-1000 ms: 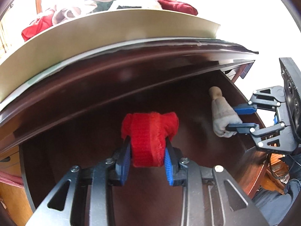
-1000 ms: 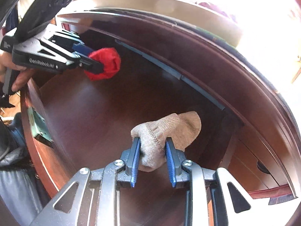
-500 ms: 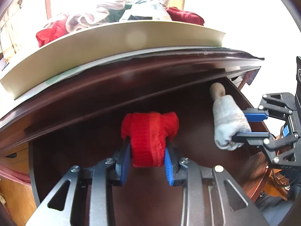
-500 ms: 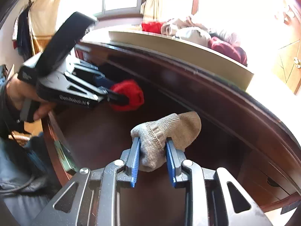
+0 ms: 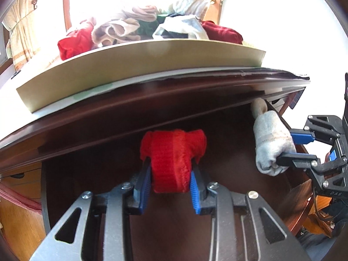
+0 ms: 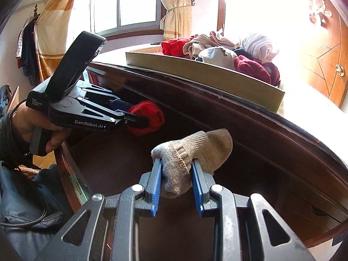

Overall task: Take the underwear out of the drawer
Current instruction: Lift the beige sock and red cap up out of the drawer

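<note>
Both claws carry a piece above the open drawer

The left gripper clamps a red roll, the right gripper a beige roll, center frame. The drawer looks empty; dropping them in the tray, upper frame, remains.

Left hand-held gripper reads "GenRobot.AI", perhaps "Data Acquisition System".

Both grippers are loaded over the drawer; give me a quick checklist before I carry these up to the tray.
1. Left gripper clamped on red item: ok.
2. Right gripper clamped on beige sock-like item: ok.
3. Both items lifted off the drawer floor: ok.
4. Grippers apart from each other: ok.
5. Free room in the cardboard tray, already piled with clothes: cannot tell.
6. Drawer holds nothing more: cannot tell, partly hidden.
</note>
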A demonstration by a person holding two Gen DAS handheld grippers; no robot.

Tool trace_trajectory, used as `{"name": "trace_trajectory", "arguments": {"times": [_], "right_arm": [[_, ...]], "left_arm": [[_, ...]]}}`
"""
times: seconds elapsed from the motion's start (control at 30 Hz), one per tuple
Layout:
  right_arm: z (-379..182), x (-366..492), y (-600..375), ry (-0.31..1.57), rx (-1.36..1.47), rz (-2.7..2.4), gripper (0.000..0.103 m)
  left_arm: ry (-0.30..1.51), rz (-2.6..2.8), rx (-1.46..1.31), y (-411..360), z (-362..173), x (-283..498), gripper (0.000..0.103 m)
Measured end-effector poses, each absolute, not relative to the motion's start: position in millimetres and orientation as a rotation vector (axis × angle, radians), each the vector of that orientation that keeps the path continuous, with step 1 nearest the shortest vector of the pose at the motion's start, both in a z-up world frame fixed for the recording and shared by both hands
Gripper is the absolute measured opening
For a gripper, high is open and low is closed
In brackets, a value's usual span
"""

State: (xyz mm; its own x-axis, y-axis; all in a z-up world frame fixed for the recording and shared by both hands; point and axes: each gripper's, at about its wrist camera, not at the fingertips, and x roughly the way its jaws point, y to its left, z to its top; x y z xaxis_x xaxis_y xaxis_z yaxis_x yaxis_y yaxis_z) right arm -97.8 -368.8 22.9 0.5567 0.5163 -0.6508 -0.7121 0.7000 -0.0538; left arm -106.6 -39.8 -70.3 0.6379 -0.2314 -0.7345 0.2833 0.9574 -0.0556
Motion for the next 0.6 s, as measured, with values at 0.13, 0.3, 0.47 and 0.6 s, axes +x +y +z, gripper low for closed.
{"name": "trace_trajectory", "arguments": {"times": [0.13,0.3,0.47,0.6], "right_arm": [[20,-93,-361,0.628,-0.321,0.733,0.028],[22,-100,-366,0.598,-0.314,0.718,0.028],[25,-105,-371,0.567,-0.310,0.706,0.028],[24,-105,-369,0.556,-0.311,0.698,0.028]], "left_arm": [[0.805,-0.280,0.067,-36,-69,-111,0.030],[0.785,-0.271,0.068,-30,-65,-114,0.030],[0.768,-0.261,0.067,-27,-62,-117,0.030],[0.752,-0.253,0.065,-25,-59,-120,0.030]]}}
